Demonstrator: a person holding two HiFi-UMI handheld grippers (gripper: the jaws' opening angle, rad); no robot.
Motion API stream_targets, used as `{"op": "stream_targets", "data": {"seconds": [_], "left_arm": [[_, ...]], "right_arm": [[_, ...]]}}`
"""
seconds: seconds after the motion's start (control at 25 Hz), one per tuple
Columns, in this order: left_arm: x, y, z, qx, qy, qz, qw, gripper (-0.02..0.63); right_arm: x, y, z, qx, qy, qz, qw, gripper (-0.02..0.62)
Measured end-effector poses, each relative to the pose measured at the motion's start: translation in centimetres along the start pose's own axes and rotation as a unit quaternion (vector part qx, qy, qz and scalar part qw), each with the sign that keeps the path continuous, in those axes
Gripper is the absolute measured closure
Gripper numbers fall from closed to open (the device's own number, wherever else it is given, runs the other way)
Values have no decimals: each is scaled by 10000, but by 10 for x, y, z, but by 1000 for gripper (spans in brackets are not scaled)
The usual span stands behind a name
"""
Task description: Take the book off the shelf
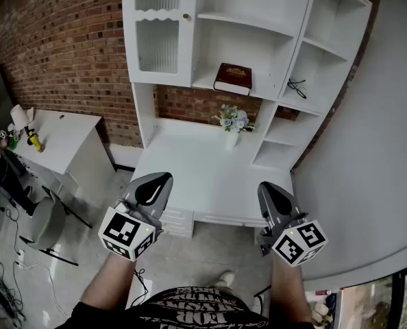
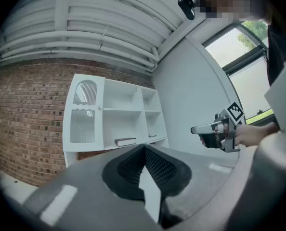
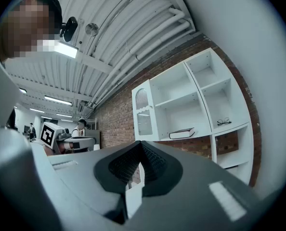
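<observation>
A dark red book (image 1: 232, 78) lies flat on a middle shelf of the white shelf unit (image 1: 168, 82). It shows small and far off in the left gripper view (image 2: 125, 141) and in the right gripper view (image 3: 182, 134). My left gripper (image 1: 153, 188) and right gripper (image 1: 274, 199) are held side by side well below the book, over the front edge of the white desk top (image 1: 190, 170). Both are shut, tips together with nothing in them. The left gripper (image 2: 144, 148) and the right gripper (image 3: 140, 144) both face the shelf unit.
Glasses (image 1: 297, 88) lie in the shelf bay right of the book. A vase of flowers (image 1: 232, 123) stands on the desk top below it. A ribbed glass door (image 1: 157, 44) closes the left bay. A white side table (image 1: 59, 139) and a chair (image 1: 42, 225) stand at left; a grey wall (image 1: 368, 156) is at right.
</observation>
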State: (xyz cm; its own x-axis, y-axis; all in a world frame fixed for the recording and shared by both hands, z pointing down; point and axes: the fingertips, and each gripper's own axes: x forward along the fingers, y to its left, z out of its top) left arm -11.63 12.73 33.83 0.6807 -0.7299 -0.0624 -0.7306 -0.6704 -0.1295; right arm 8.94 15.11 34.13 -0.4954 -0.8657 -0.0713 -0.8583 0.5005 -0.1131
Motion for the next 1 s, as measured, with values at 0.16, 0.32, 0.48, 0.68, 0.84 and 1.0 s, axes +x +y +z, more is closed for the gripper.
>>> {"op": "stream_targets", "data": {"seconds": [0.16,0.32,0.48,0.68,0.84,1.0], "left_arm": [[-23,2,-2,-106,10,-112,9999,606],[-35,3,-4,-172,-17,-224,9996,606],[-28,4,-17,-343,-23,-233,9991,606],[-7,0,-30,-410,70,-286,9987,606],[18,3,-33,-315,132,-276,9990,606],[43,15,-34,-264,164,-175,9994,606]], "right_arm": [[-6,37,3,-8,-52,59,10000,574],[-15,58,12,-27,-126,62,9999,572],[-18,48,8,-46,34,-81,10000,572],[-16,27,12,-4,-6,-97,10000,572],[-5,2,12,147,-95,-36,9998,572],[11,-21,11,225,-129,72,9996,572]]}}
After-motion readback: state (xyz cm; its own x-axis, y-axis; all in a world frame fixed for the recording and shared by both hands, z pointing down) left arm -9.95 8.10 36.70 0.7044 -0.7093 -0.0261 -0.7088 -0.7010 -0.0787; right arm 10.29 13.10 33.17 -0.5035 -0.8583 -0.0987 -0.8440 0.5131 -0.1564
